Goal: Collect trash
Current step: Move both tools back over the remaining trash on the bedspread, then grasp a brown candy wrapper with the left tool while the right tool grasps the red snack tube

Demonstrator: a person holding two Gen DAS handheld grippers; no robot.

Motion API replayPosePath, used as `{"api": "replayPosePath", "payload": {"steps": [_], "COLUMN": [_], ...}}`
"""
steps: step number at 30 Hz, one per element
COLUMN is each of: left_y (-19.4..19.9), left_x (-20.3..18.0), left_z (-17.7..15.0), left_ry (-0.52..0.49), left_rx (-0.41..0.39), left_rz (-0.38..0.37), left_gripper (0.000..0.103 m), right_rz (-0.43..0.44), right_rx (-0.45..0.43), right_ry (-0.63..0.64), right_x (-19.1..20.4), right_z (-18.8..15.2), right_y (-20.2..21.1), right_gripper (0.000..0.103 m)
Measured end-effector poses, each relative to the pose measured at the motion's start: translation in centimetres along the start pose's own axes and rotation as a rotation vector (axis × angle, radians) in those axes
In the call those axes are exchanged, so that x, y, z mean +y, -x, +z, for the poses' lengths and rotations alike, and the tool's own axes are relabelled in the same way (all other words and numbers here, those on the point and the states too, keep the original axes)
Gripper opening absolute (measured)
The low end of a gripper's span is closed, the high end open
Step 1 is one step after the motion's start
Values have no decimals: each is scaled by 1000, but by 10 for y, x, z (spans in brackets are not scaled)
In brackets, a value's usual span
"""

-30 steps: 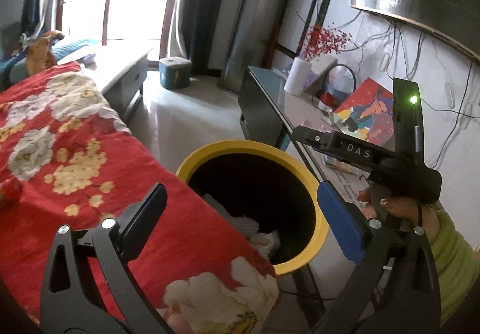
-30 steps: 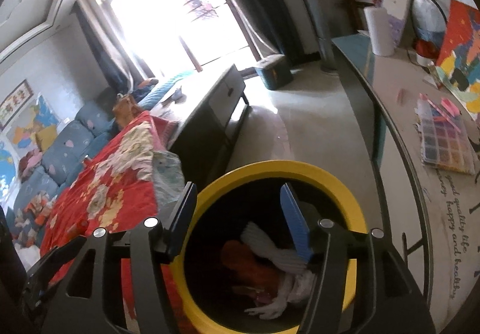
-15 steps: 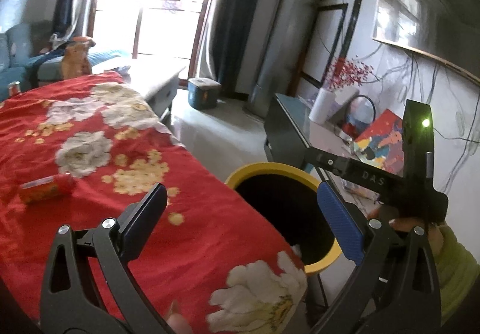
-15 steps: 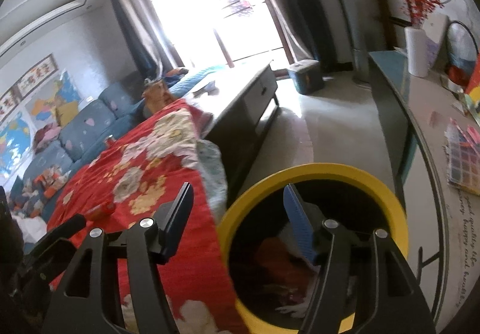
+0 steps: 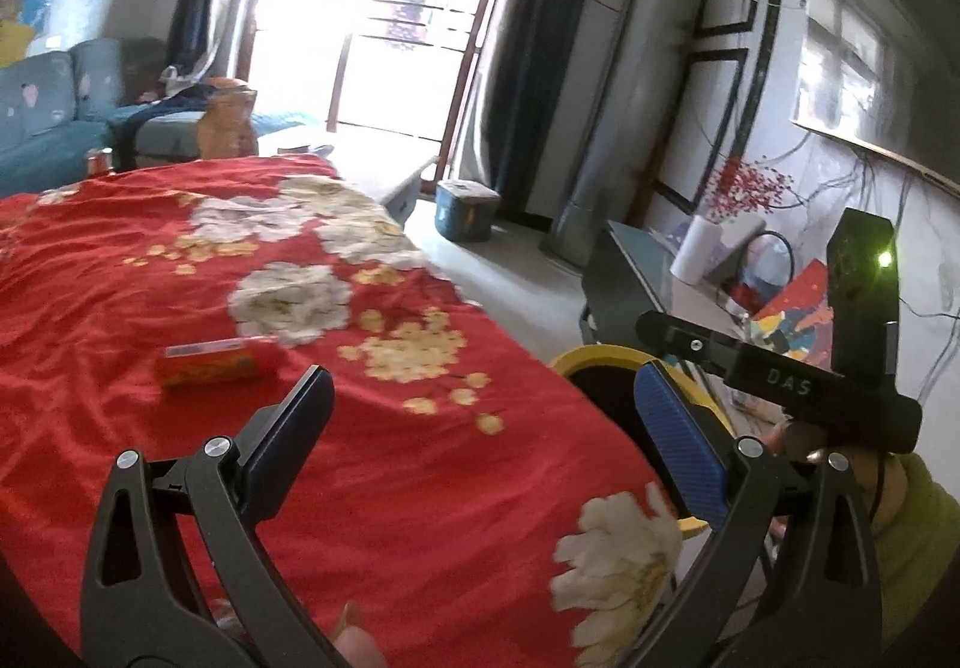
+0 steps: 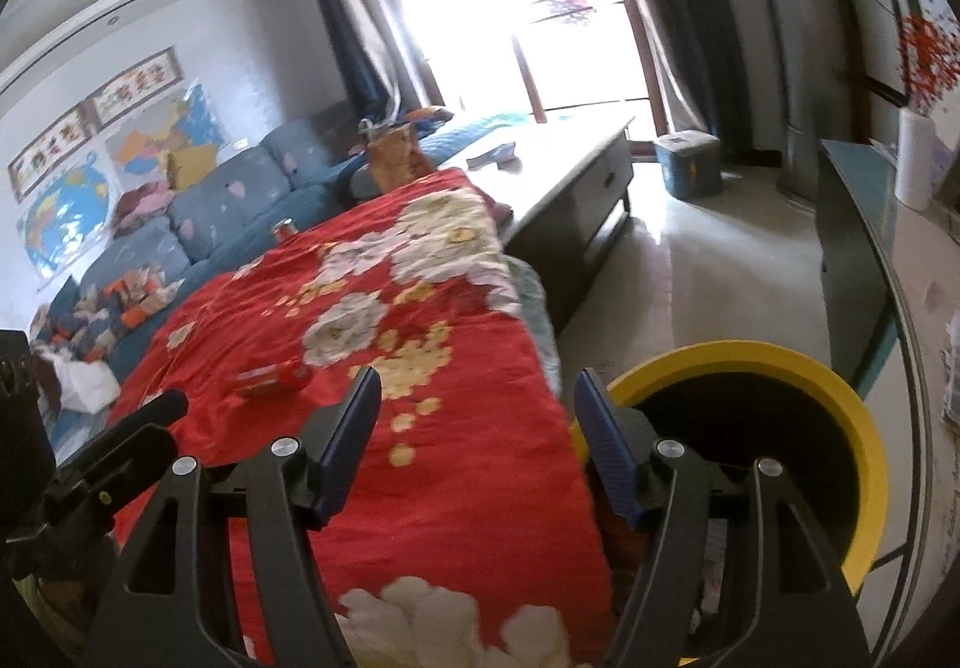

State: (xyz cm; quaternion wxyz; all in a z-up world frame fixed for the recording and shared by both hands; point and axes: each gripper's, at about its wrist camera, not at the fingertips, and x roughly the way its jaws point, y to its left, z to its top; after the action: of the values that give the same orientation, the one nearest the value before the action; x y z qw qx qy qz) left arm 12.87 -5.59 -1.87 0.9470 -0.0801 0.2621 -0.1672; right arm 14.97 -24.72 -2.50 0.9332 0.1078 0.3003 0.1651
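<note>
Lying on the red floral cloth [image 5: 390, 476], a red wrapper [image 5: 210, 362] is seen ahead of the left gripper [image 5: 480, 428], held wide and empty. The right gripper [image 6: 477, 428], likewise wide, is positioned beside the yellow-rimmed bin [image 6: 840, 392].

The left gripper [image 5: 480, 428] hangs over a red cloth [image 5: 360, 488], fingers wide apart with nothing between them. A red wrapper [image 5: 207, 363] lies on the cloth ahead. The yellow bin [image 5: 591, 357] stands beside the cloth, the right gripper [image 5: 780, 368] over it
</note>
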Motion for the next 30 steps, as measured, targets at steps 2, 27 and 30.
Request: {"api": "replayPosePath", "payload": {"steps": [2,27,30], "left_y": [5,34,29], "left_x": [9,94,94], "left_z": [0,-48,-56], "left_ry": [10,34,28], "left_rx": [-3,186,218], "left_rz": [14,71,51], "left_gripper": [92,90,85], "right_rz": [15,204,219], "right_rx": [6,196,237], "right_ry": [25,395,475], "right_x": [10,139,157], "right_z": [2,11,4], "right_y": [-5,-124,-143], "right_gripper": [64,65,65]}}
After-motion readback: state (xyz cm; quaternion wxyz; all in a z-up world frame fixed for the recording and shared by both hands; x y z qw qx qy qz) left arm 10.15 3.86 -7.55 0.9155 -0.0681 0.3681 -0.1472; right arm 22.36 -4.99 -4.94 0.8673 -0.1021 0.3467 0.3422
